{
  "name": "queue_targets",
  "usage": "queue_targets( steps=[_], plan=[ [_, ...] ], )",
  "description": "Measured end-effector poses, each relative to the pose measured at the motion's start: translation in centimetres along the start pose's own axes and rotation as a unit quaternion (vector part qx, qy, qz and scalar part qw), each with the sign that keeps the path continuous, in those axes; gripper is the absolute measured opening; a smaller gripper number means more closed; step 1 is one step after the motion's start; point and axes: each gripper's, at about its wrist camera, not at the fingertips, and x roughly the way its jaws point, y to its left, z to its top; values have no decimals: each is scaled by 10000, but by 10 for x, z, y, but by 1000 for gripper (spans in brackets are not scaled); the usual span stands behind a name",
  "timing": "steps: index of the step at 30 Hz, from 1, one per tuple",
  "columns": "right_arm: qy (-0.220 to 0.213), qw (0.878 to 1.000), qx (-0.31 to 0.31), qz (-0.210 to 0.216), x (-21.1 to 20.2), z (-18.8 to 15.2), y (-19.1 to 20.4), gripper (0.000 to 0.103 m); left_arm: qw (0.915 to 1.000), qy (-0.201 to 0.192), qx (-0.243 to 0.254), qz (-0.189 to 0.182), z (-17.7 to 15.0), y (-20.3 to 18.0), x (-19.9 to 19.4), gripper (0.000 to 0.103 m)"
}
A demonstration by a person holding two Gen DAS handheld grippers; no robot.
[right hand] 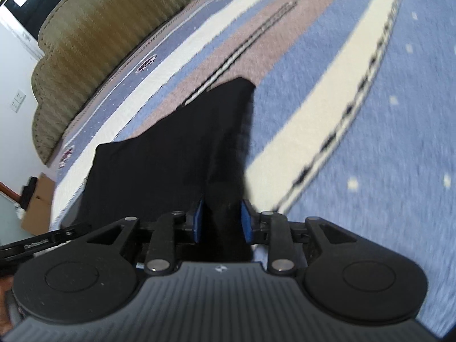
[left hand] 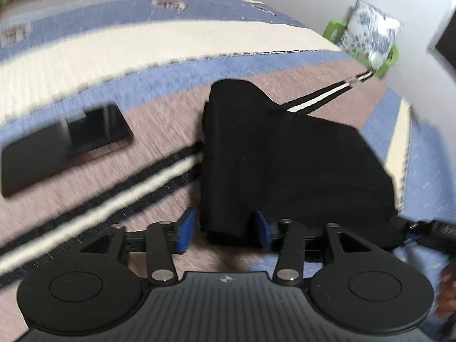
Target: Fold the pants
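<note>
Black pants (left hand: 285, 165) lie folded on a striped bed cover (left hand: 142, 51). My left gripper (left hand: 225, 228) is at their near edge. A thick fold of cloth sits between its blue pads (left hand: 186, 228), which stand a little clear of it, so the jaws are open. In the right wrist view the pants (right hand: 159, 154) run forward from my right gripper (right hand: 222, 222). A raised ridge of black cloth fills the gap between its blue pads (right hand: 246, 222) and touches both. The pants' far end is a narrow strip.
A black phone (left hand: 65, 145) lies on the cover, left of the pants. A patterned pillow (left hand: 370, 37) rests on a green stool by the wall. An olive headboard (right hand: 99, 42) and a cardboard box (right hand: 37, 208) are off to the left.
</note>
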Motion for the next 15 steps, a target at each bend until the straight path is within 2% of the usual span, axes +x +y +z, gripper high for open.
queue_targets(
  steps=[1,3,5,7,9,11,12,15],
  plan=[
    [11,9999,133,100,0,-2,-4,29,9994,126,-236,-225,-1,5,4,59],
    [0,9983,515,269,1,-3,-15,29,9958,382,-684,-475,-5,7,5,60],
    [-21,9942,971,452,2,-5,-25,29,9945,332,-573,-808,-12,0,0,60],
    [-27,9920,1090,637,0,-10,-28,29,9965,375,-539,-521,-16,-8,6,60],
    [-57,9882,1355,711,1,-14,-36,29,9938,450,-919,-432,-19,-5,17,63],
    [-145,9761,1979,891,3,-18,-48,36,9884,222,-1388,-571,-25,1,17,72],
    [-200,9720,2115,1006,3,-20,-50,43,9849,133,-1598,-652,-27,4,16,76],
    [-260,9759,1895,1055,1,-22,-42,61,9672,-156,-2430,-726,-32,15,16,76]
  ],
)
